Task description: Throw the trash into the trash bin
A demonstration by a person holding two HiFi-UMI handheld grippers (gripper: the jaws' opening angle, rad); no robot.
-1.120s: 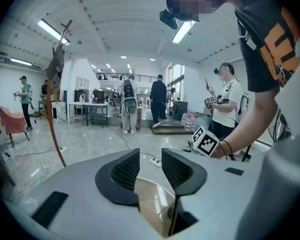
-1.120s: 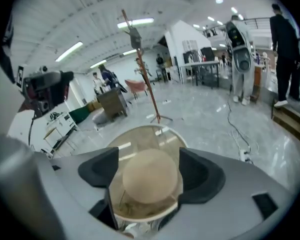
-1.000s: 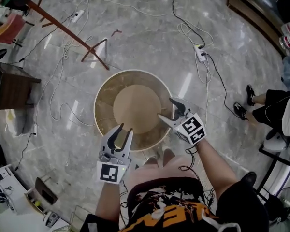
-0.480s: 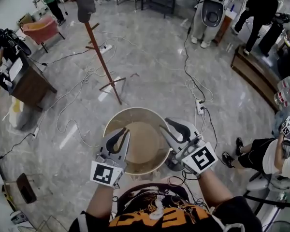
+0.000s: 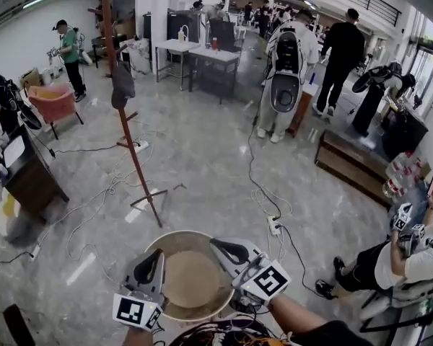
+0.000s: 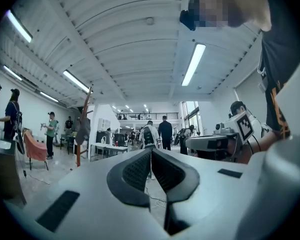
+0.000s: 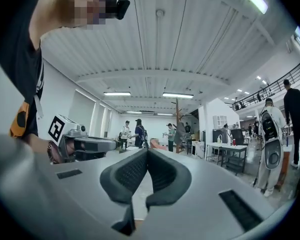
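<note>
Left gripper and right gripper held over bin rim, jaws just closed, empty
Stand and cables are seen beyond; floor is left open

Bright, even light falls from long ceiling strip lights; the polished floor carries pale sheen and only faint shadows. Both gripper views bulge fisheye-fashion with black vignetted corners, their nearest foreground soft

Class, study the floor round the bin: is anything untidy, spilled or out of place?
Loose cables snake across the floor, and a power strip lies in the open beside the bin: things to trip on. The bin stands upright; nothing spilled.
</note>
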